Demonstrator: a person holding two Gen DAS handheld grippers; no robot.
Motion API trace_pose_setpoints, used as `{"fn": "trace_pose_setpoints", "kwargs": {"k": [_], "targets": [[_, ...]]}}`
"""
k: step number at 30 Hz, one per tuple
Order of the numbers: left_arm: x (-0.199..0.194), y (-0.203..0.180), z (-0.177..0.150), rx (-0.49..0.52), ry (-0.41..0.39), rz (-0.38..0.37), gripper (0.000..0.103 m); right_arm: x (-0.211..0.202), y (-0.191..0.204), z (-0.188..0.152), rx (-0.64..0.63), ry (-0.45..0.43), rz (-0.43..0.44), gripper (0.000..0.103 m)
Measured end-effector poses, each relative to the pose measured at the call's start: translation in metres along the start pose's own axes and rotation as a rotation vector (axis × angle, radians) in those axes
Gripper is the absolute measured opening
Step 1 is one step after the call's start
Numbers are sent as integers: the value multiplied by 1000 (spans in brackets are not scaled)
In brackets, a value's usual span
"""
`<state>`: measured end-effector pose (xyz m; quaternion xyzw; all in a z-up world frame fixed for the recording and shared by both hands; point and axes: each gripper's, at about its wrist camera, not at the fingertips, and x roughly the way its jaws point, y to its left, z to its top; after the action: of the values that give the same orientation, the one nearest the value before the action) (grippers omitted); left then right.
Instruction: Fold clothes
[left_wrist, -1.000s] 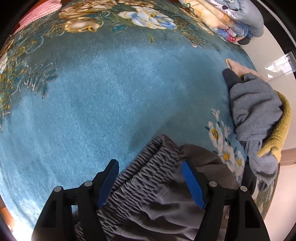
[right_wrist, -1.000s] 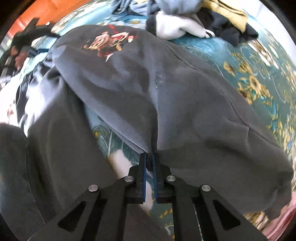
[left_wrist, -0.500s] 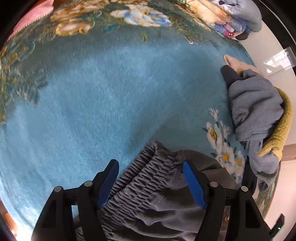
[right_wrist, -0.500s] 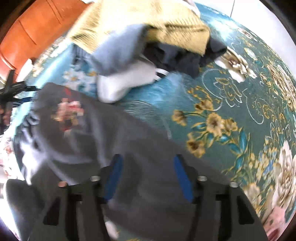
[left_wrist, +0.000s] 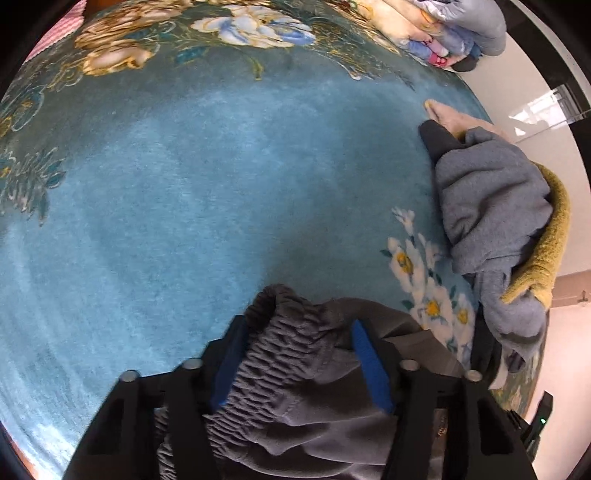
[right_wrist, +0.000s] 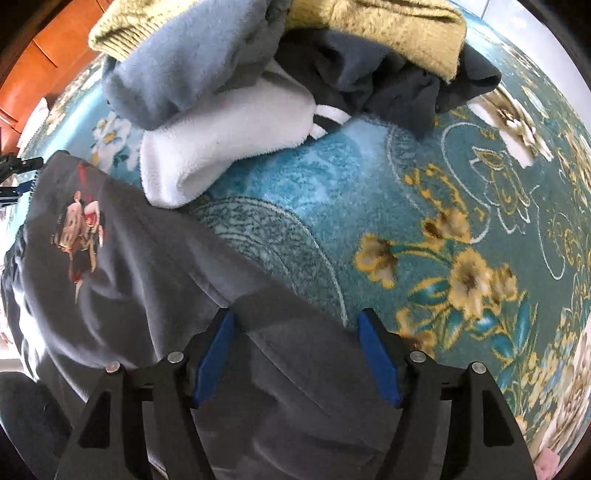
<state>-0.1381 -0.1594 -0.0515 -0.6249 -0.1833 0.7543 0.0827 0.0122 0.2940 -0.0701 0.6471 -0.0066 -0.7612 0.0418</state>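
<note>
Left wrist view gives us the grey pants elastic waistband lying on the blue carpet between the spread fingers of the left gripper; only the right wrist view shows their cartoon print and a white garment in the pile. A second ago the right gripper was pinching pants fabric; now we see its jaws wide apart over it.

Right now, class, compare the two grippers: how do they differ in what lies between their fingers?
The left gripper has the gathered elastic waistband bunched between its fingers; the right gripper sits over flat, smooth grey cloth. The left faces mostly plain blue carpet; the right faces a pile of clothes. Both are open, with blue pads.
</note>
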Motion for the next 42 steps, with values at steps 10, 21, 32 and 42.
{"fn": "trace_pose_setpoints", "kwargs": {"k": [10, 21, 32, 42], "targets": [[-26, -7, -13, 47, -71, 10, 8, -27, 23, -20, 38, 13, -47, 8], [-117, -7, -62, 54, -224, -136, 8, -138, 47, -57, 41, -190, -48, 7], [-171, 54, -151, -82, -310, -215, 8, -180, 94, -187, -35, -287, 6, 6], [-142, 121, -207, -249, -209, -164, 19, -109, 115, -268, -44, -116, 141, 7]]}}
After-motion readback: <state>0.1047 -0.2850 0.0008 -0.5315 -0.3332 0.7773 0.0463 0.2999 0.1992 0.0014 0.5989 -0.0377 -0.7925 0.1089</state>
